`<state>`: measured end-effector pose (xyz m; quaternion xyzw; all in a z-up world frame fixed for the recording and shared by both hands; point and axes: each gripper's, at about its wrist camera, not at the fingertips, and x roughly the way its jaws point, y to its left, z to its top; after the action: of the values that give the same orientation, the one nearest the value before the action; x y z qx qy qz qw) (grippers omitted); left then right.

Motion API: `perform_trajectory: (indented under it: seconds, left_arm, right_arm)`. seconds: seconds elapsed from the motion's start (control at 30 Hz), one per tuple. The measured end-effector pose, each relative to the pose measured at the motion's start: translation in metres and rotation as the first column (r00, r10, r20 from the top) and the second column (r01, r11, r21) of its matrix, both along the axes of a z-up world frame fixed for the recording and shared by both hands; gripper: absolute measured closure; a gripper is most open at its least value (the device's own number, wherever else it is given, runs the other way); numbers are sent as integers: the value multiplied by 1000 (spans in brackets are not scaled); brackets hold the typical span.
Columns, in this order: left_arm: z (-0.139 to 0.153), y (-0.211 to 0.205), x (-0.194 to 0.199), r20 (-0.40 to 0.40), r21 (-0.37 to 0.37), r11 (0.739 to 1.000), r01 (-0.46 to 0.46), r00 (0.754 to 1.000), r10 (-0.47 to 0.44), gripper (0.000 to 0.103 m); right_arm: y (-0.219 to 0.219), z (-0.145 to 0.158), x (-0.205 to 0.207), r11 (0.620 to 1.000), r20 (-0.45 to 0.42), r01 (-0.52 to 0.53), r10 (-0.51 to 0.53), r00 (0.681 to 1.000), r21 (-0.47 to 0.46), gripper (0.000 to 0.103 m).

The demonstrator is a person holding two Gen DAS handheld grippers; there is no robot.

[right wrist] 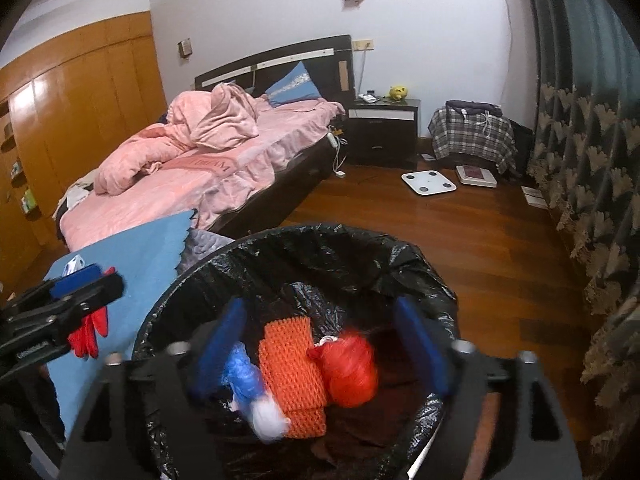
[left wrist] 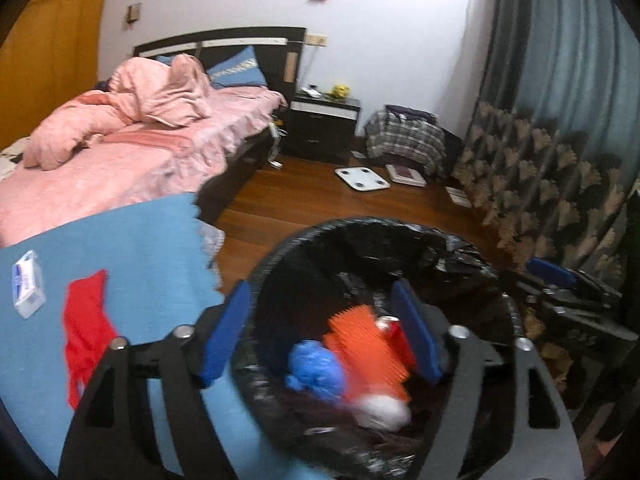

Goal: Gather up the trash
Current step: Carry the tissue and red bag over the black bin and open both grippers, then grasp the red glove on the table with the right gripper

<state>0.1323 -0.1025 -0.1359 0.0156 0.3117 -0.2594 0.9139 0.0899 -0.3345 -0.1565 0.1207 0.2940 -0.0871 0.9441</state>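
Overhead, both tools hang above the black-lined trash bin, each with its blue pads spread apart and nothing pressed between them. In the left wrist view the left tool straddles the bin's near-left rim, one pad outside the liner and one over the opening; in the right wrist view the right tool sits squarely over the mouth.

Inside the bin lie an orange foam net, a crumpled blue bag, a red bag and a blurred white wad. The left view also shows what looks like a red can against the net's right edge. The white wad and the red bag are smeared, so whether they have settled cannot be told.

What remains to collect appears to lie on the blue-covered tabletop, at about nine o'clock from the bin: a red scrap, its long axis running roughly twelve to six in the left view, and beyond it, toward ten o'clock, a small clear tissue packet. Whether the packet counts as trash cannot be told.

The left tool is the nearer of the two. In the right wrist view its arm reaches across the tabletop's edge just beside the red scrap, so a leftward swing by that hand looks the shorter route. The bin stands just beside the tabletop's edge.
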Motion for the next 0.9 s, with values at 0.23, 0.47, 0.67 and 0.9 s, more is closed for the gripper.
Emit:
perform_trajectory:
  seconds: [0.23,0.47,0.67,0.9]
  left_arm:
    - [6,57,-1,30,27,991,-130,991,129,13]
    - [11,135,-6,43,42,955,-293,956,292,12]
    - [7,193,-8,46,66,911,-407,913,405,12]
    - [-4,250,-2,19,84,868,-490,871,490,12]
  right_arm:
    - [24,11,6,998,16,-56,56,998,-21,6]
    - [76,23,26,987,39,-160,161,986,-17,6]
    - [136,28,55,965,51,-262,262,964,-12,6]
    - [207,21,94,929,28,-369,370,929,-23,6]
